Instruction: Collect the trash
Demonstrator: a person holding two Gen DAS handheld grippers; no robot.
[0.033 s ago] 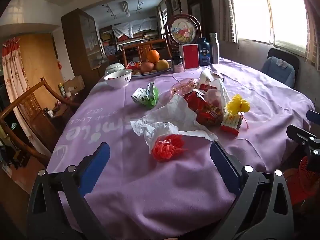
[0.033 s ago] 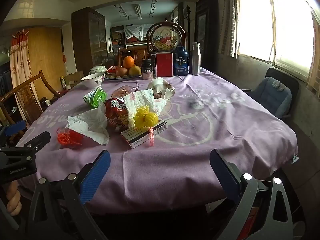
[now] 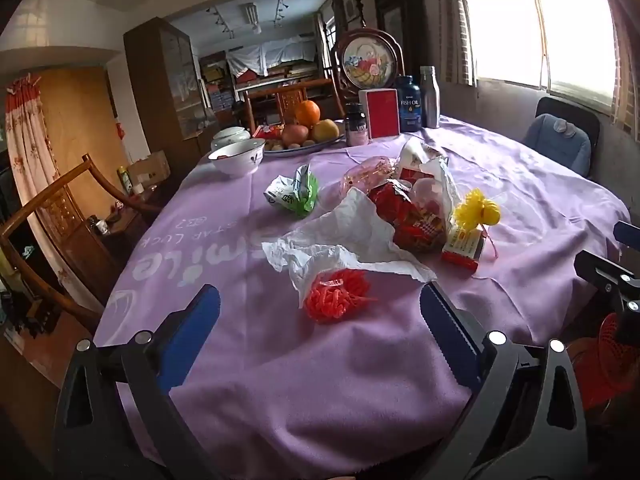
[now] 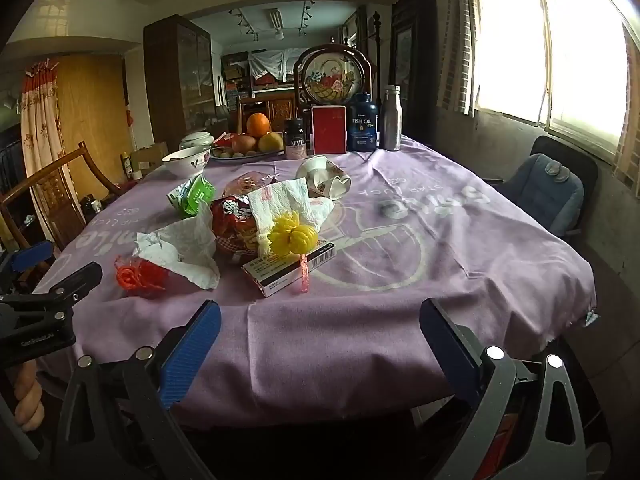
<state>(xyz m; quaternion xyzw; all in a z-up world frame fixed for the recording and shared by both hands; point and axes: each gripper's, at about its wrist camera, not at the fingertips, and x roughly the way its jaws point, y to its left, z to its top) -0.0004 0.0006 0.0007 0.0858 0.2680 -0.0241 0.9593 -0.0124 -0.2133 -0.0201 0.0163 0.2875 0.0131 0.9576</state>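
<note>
1. Dining room, daylight from windows on the right; a round table under a purple cloth (image 4: pixel 420 280) fills both views.
2. Kept goods stand at the far edge: fruit plate (image 3: pixel 304 146), white bowl (image 3: pixel 238 158), fish oil bottle (image 4: pixel 362 122), steel flask (image 4: pixel 391 118).
3. Trash sits mid-table in one loose cluster: white tissue (image 3: pixel 352 236), red snack bag (image 3: pixel 412 216) touching it, green wrapper (image 3: pixel 296 192) apart to its left, small carton (image 4: pixel 288 268), yellow ribbon bow (image 4: pixel 292 236) on the carton.
4. Nearest piece: orange-red ribbon tuft (image 3: pixel 338 296), partly under the tissue edge.
5. Left gripper (image 3: pixel 320 328): jaws fully spread, nothing between them, angled down toward the tuft.
6. Right gripper (image 4: pixel 320 336): jaws fully spread, empty, short of the table edge, facing the carton.
7. Risks, as judged: a low pinch may catch the cloth and drag the cluster; the tuft may lift the tissue with it; light wrappers may slip from the pads; both grippers could crowd one another over the same pile.
</note>
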